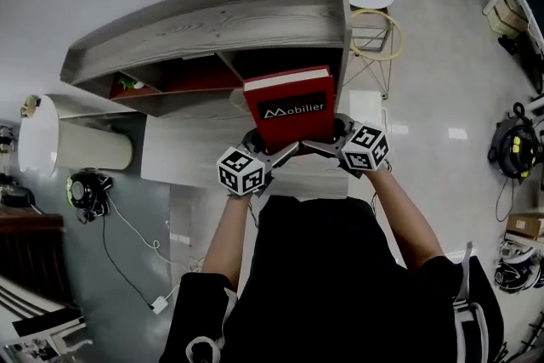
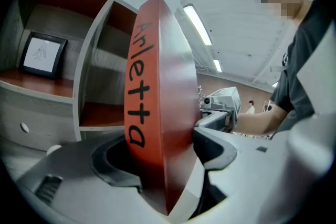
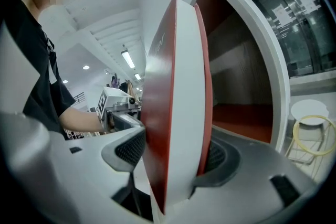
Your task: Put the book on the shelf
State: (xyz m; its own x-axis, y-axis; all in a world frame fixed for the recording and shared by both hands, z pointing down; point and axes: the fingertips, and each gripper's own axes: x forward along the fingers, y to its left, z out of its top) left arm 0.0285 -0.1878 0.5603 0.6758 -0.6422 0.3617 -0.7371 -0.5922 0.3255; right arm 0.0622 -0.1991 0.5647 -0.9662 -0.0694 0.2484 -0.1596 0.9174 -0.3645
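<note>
A thick red book (image 1: 287, 106) is held upright just in front of the grey shelf (image 1: 212, 21), gripped low by the left claw (image 1: 270, 152) and right claw (image 1: 321, 145), each spread wide across its covers. It likely needs to be kept vertical, lined up with the seemingly empty end compartment (image 3: 241, 113), and slid in before release. Another compartment holds a framed picture (image 2: 42, 55).

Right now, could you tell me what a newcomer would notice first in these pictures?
A thick red book is held upright at centre, clamped near its lower corners by the left gripper and right gripper. Just beyond it stands a grey wooden shelf with reddish-lined compartments.
</note>
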